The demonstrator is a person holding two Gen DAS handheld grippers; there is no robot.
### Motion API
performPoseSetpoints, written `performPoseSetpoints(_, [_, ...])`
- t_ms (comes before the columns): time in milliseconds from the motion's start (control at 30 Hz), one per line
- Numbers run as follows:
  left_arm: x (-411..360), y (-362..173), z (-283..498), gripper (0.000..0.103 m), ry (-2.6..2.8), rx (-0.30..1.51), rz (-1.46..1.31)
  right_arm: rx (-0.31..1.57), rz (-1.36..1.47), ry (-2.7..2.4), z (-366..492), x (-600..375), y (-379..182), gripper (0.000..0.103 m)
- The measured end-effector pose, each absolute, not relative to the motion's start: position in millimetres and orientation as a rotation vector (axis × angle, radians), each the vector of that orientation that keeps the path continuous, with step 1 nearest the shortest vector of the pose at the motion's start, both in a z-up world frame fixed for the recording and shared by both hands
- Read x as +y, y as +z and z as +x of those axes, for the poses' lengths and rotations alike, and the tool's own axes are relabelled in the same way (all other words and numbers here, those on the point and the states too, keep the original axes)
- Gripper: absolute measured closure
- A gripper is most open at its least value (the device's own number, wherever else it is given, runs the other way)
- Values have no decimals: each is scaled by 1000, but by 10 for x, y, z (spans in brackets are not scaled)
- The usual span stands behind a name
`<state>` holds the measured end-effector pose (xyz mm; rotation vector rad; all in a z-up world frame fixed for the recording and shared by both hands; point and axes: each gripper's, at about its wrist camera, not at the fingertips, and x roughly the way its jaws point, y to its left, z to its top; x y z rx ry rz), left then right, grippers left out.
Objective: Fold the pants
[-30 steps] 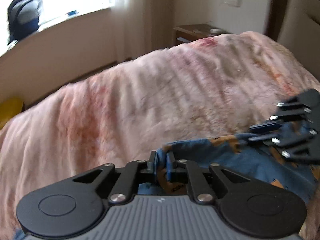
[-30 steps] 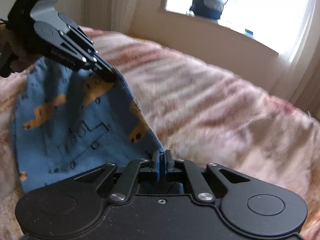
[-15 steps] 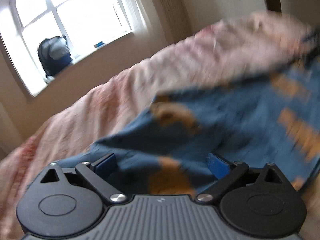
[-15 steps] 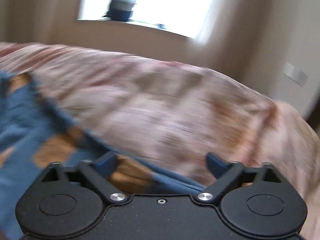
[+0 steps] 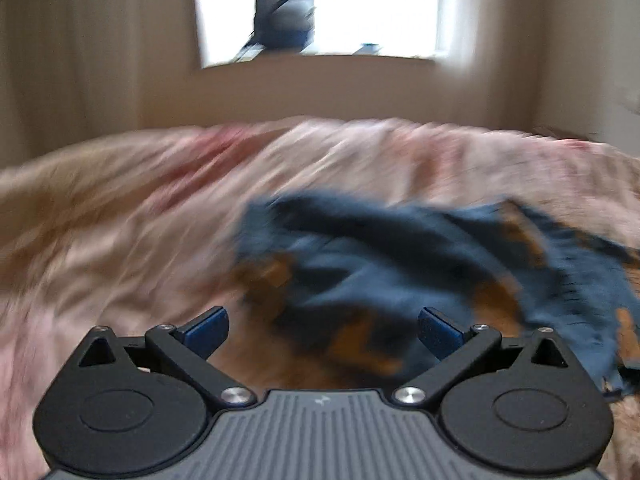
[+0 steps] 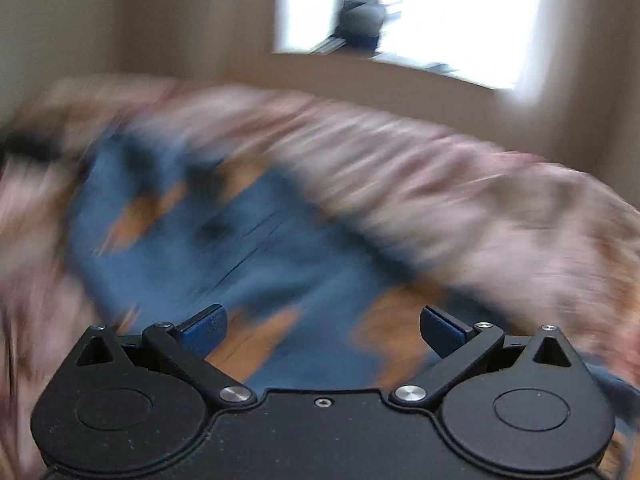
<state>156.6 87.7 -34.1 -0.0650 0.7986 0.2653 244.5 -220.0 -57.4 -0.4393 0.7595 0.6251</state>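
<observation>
Two blurred views: pink patterned bedspread (image 5: 120, 216) fronting a beige wall and bright window (image 5: 372, 8), dark backpack (image 5: 280, 20) on the sill. Blue pants (image 5: 380, 256) with orange print lie rumpled on the bedspread. Left gripper (image 5: 322, 326) and right gripper (image 6: 323, 326) jaws spread wide, gripping nothing

1. Bed (image 5: 120, 216) fills the lower half of both views – pink and beige patterned cover, rumpled, heavily motion-blurred.
2. Window (image 5: 372, 4) in the far wall, blown out white; it's the only visible light source.
3. Dark backpack (image 5: 282, 16) sits on the sill against the glass, also seen in the right wrist view (image 6: 360, 16).
4. Small blue item (image 5: 370, 46) on the sill to the right of the backpack – too blurred to identify.
5. Walls (image 5: 100, 60) plain beige; the section below the sill reads the same tone.
</observation>
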Motion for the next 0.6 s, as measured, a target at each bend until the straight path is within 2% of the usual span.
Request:
performPoseSetpoints(100, [1171,-355,1529,0,297,833,-241,793,-519,642,2484,-2103,-434,1])
performPoseSetpoints(233, [1525,-425,1421,0,242,814,-541,778,-580,621,2870,-1833,220,1])
performPoseSetpoints(367, [1714,-566,1330,0,213,772,-635,860,-446,668,3488,-1275,724,1])
performPoseSetpoints(467, [1789,-568,1310,0,200,719,-653,933,-377,791,3847,-629,737,1])
performPoseSetpoints(600, [1825,-620,1341,0,166,717,-650,1016,-311,1034,4101,220,479,2])
